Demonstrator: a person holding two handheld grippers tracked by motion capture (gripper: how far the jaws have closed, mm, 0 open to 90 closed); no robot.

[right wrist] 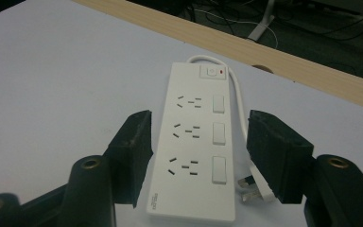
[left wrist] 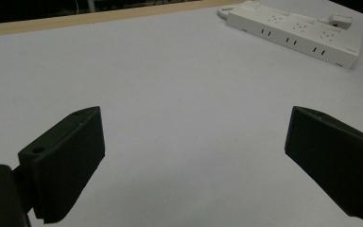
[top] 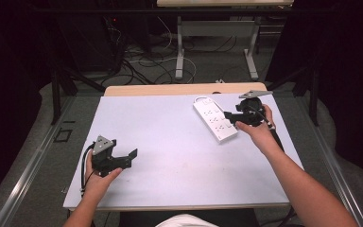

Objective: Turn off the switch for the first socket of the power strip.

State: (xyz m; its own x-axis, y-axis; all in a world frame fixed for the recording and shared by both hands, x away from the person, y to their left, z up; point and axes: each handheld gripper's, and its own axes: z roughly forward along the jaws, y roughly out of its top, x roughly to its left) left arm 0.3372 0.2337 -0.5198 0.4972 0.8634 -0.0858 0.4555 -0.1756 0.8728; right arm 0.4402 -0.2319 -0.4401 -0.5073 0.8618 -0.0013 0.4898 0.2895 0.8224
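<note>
- At the far right of the surface [top: 170, 142], the right hand-held gripper [right wrist: 198, 151] hovers just above a white power strip [right wrist: 196, 142], jaws partly open, one to each side of its body, gripping nothing.
- Its plug [right wrist: 255, 191] lies on the surface beside the strip's near end, and the cord [right wrist: 238, 94] runs along the strip's side.
- The strip looks rigid, light and smooth-sided; a hold across its narrow width should be firm, though the plastic may slip.
- At the near left, the left hand-held gripper [left wrist: 194, 156] rests wide open and empty.
</note>
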